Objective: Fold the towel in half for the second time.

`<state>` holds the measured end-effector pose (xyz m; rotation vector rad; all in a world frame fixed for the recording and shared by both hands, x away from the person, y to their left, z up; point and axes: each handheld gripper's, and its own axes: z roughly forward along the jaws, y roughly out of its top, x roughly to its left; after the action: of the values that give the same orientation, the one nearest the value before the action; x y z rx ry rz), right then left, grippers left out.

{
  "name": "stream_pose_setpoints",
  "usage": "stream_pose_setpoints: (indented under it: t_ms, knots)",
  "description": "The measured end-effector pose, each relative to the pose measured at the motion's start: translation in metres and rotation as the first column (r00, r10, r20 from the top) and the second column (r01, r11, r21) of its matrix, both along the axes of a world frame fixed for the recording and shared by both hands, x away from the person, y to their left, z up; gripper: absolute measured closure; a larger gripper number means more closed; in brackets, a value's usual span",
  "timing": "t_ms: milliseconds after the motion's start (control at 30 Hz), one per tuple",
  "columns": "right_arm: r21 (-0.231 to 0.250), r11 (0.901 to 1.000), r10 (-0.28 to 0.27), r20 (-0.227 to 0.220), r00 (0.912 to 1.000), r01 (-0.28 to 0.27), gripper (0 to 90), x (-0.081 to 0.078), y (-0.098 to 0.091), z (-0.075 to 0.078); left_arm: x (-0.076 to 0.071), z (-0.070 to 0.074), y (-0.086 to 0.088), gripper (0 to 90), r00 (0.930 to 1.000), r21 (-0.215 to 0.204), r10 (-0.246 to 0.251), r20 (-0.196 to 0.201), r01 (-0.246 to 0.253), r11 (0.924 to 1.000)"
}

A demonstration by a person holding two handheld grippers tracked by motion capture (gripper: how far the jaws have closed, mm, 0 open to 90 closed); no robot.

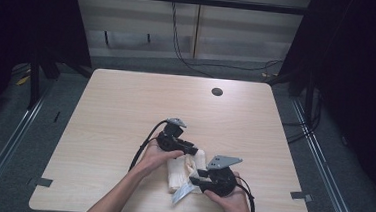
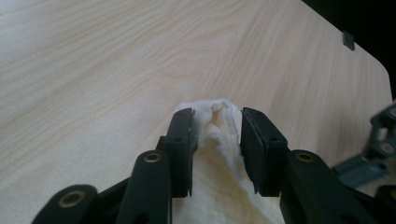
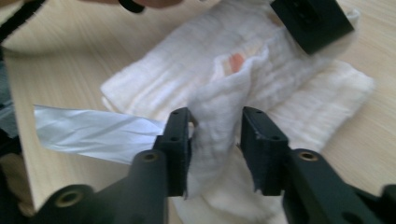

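Note:
A cream-white cloth [image 1: 178, 171] lies crumpled near the table's front edge, between my two grippers. My left gripper [image 1: 192, 149] reaches in from the left and is shut on a bunched edge of the cloth [image 2: 217, 135], which fills the gap between its jaws [image 2: 215, 126]. My right gripper [image 1: 194, 179] comes from the right and pinches a raised fold of the cloth [image 3: 219, 116] between its jaws [image 3: 215, 128]. A silvery label [image 3: 93, 133] sticks out from the cloth's side, and a small orange mark [image 3: 237, 59] shows on it. The left gripper's fingertip [image 3: 310, 21] appears at the top of the right gripper view.
The light wooden table [image 1: 126, 106] has a round cable hole [image 1: 217, 92] at the far right. Dark curtains and metal rails flank the table. Cables trail from both grippers. The right gripper [image 2: 380, 144] shows at the edge of the left gripper view.

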<state>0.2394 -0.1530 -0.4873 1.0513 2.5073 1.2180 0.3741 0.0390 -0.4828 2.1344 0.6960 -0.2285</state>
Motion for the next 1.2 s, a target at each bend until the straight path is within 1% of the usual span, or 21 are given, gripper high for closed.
stream_pose_setpoints:
  t_ms: [67, 100, 133, 200, 233, 267, 333, 367, 400, 433, 467, 600, 667, 733, 867, 933, 967, 1033, 1100, 1167, 1200]
  knots:
    - [0.004, 0.9999, -0.013, 0.003, 0.9999, 0.013, 55.8, 0.000, -0.003, 0.000, 0.001, 0.005, 0.004, 62.5, 0.9999, -0.012, 0.004, 0.009, -0.004, 0.9999]
    - [0.005, 0.9997, -0.022, 0.004, 0.9998, 0.022, 50.5, 0.000, -0.004, 0.000, 0.000, 0.007, 0.005, 60.6, 1.0000, -0.019, 0.004, 0.006, -0.004, 0.9998]
    - [0.002, 0.9996, -0.029, 0.014, 0.9995, 0.029, 48.1, -0.001, -0.004, 0.000, 0.000, 0.009, 0.006, 59.2, 0.9999, -0.006, 0.000, 0.012, 0.000, 1.0000]
    - [0.017, 0.9997, -0.017, 0.015, 0.9997, 0.016, 46.5, -0.001, -0.004, 0.001, -0.001, 0.012, 0.011, 56.6, 0.9998, -0.012, -0.001, 0.018, 0.001, 0.9999]
    - [0.011, 0.9998, -0.018, 0.021, 0.9996, 0.017, 44.3, -0.001, -0.004, 0.001, -0.002, 0.013, 0.012, 54.4, 0.9998, -0.010, 0.002, 0.019, -0.002, 0.9999]
    - [0.011, 0.9997, -0.023, 0.019, 0.9995, 0.023, 42.5, 0.000, -0.004, 0.001, -0.002, 0.015, 0.015, 53.1, 0.9998, -0.025, -0.001, 0.021, 0.001, 0.9997]
    - [0.023, 0.9996, -0.018, 0.013, 0.9997, 0.018, 40.3, 0.002, -0.006, 0.002, -0.003, 0.019, 0.020, 52.6, 0.9989, -0.018, 0.021, 0.043, -0.020, 0.9996]
    - [0.031, 0.9993, -0.023, 0.021, 0.9995, 0.023, 38.4, 0.003, -0.008, 0.003, -0.003, 0.021, 0.022, 52.5, 0.9980, -0.031, 0.033, 0.054, -0.032, 0.9990]
    - [0.046, 0.9986, -0.029, 0.025, 0.9993, 0.027, 38.2, 0.004, -0.010, 0.004, -0.004, 0.023, 0.024, 53.5, 0.9979, -0.033, 0.035, 0.056, -0.033, 0.9989]
    - [0.053, 0.9979, -0.040, 0.028, 0.9988, 0.039, 37.2, 0.004, -0.012, 0.005, -0.004, 0.024, 0.026, 54.2, 0.9975, -0.023, 0.031, 0.063, -0.030, 0.9993]
    - [0.062, 0.9971, -0.045, 0.031, 0.9985, 0.043, 36.5, 0.005, -0.014, 0.006, -0.006, 0.026, 0.028, 56.4, 0.9964, -0.015, 0.027, 0.081, -0.026, 0.9995]
    - [0.085, 0.9929, -0.087, 0.034, 0.9956, 0.084, 36.0, 0.009, -0.024, 0.009, -0.012, 0.025, 0.034, 69.3, 0.9926, 0.032, -0.005, 0.121, 0.001, 0.9995]
    - [0.105, 0.9896, -0.101, 0.025, 0.9946, 0.098, 36.8, 0.010, -0.028, 0.009, -0.013, 0.021, 0.036, 72.8, 0.9929, 0.027, 0.004, 0.119, -0.008, 0.9996]
    - [0.110, 0.9877, -0.114, 0.020, 0.9932, 0.112, 37.9, 0.012, -0.032, 0.008, -0.014, 0.015, 0.036, 74.4, 0.9937, 0.039, -0.006, 0.112, 0.001, 0.9992]
    - [0.117, 0.9856, -0.128, 0.045, 0.9908, 0.122, 41.0, 0.013, -0.036, 0.013, -0.020, 0.005, 0.037, 72.8, 0.9947, 0.045, -0.011, 0.103, 0.007, 0.9990]
    - [0.110, 0.9865, -0.127, 0.048, 0.9907, 0.121, 41.7, 0.014, -0.038, 0.014, -0.023, 0.002, 0.038, 71.0, 0.9954, 0.041, -0.010, 0.095, 0.006, 0.9991]
    - [0.110, 0.9851, -0.138, 0.047, 0.9893, 0.133, 41.2, 0.016, -0.039, 0.014, -0.024, 0.002, 0.038, 69.5, 0.9953, 0.051, -0.014, 0.096, 0.009, 0.9986]
    - [0.105, 0.9844, -0.146, 0.045, 0.9882, 0.141, 41.2, 0.020, -0.042, 0.013, -0.026, 0.004, 0.039, 65.9, 0.9951, 0.056, -0.007, 0.098, 0.002, 0.9984]
    - [0.098, 0.9831, -0.159, 0.047, 0.9861, 0.154, 40.5, 0.022, -0.046, 0.015, -0.031, 0.012, 0.045, 61.6, 0.9933, 0.041, 0.001, 0.116, -0.005, 0.9991]
    - [0.120, 0.9787, -0.174, 0.054, 0.9833, 0.166, 40.5, 0.022, -0.052, 0.020, -0.034, 0.017, 0.051, 57.3, 0.9921, 0.035, -0.001, 0.125, -0.004, 0.9994]
    - [0.123, 0.9765, -0.185, 0.056, 0.9812, 0.177, 40.4, 0.022, -0.055, 0.023, -0.037, 0.020, 0.054, 55.7, 0.9906, 0.045, 0.001, 0.137, -0.007, 0.9990]
